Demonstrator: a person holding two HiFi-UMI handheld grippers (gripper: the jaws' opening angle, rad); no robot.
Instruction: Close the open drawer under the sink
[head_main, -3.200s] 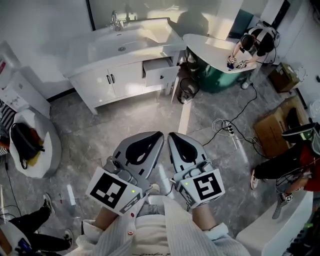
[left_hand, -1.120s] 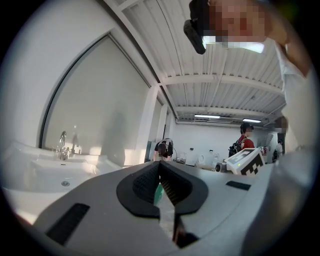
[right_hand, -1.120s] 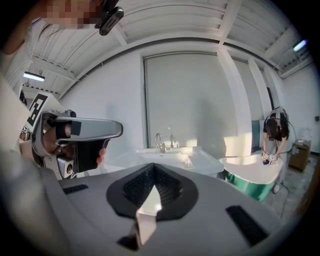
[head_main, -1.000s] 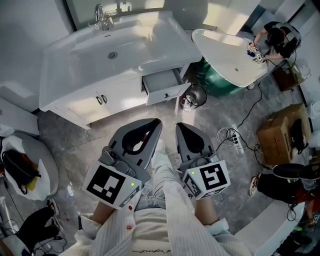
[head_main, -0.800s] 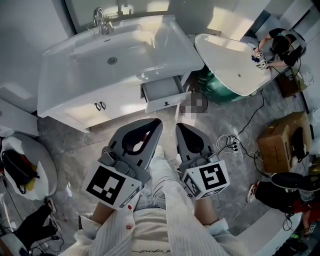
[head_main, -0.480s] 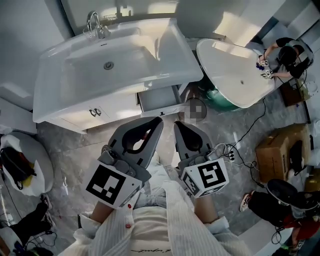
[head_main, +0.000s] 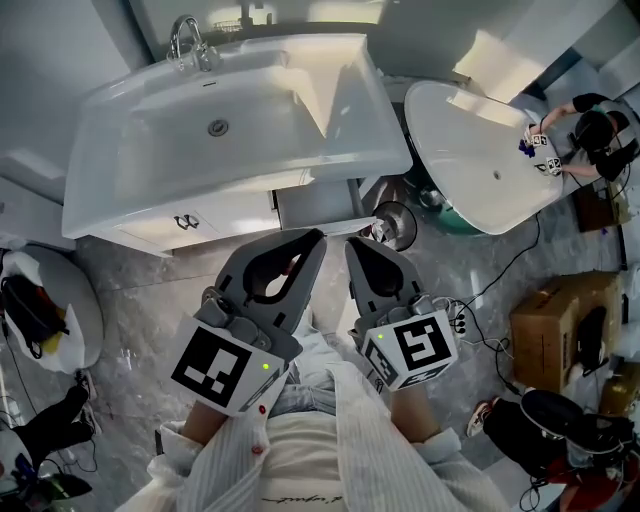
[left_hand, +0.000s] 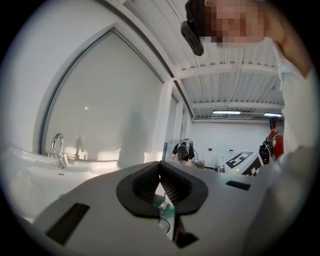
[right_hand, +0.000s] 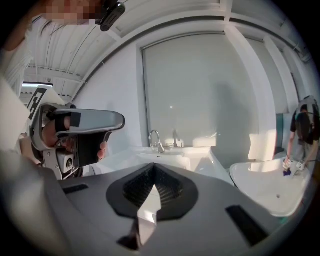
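Head view shows the white vanity sink (head_main: 220, 120), its faucet (head_main: 185, 40) at the far left. Under its right end, right of the twin cabinet doors (head_main: 185, 222), the white drawer (head_main: 312, 205) stands pulled out with its grey inside showing. The left gripper (head_main: 318, 236) and right gripper (head_main: 350, 243) sit side by side just near of the drawer's front, both clenched on nothing. A round bin (head_main: 395, 222) stands right of the drawer, and a white oval tub (head_main: 480, 150) lies farther right.

No words or numbers can be read. The left cube (head_main: 228, 368) and the right cube (head_main: 410, 345) show only black and white squares. The writing on the shirt (head_main: 300, 470) is too small to read.
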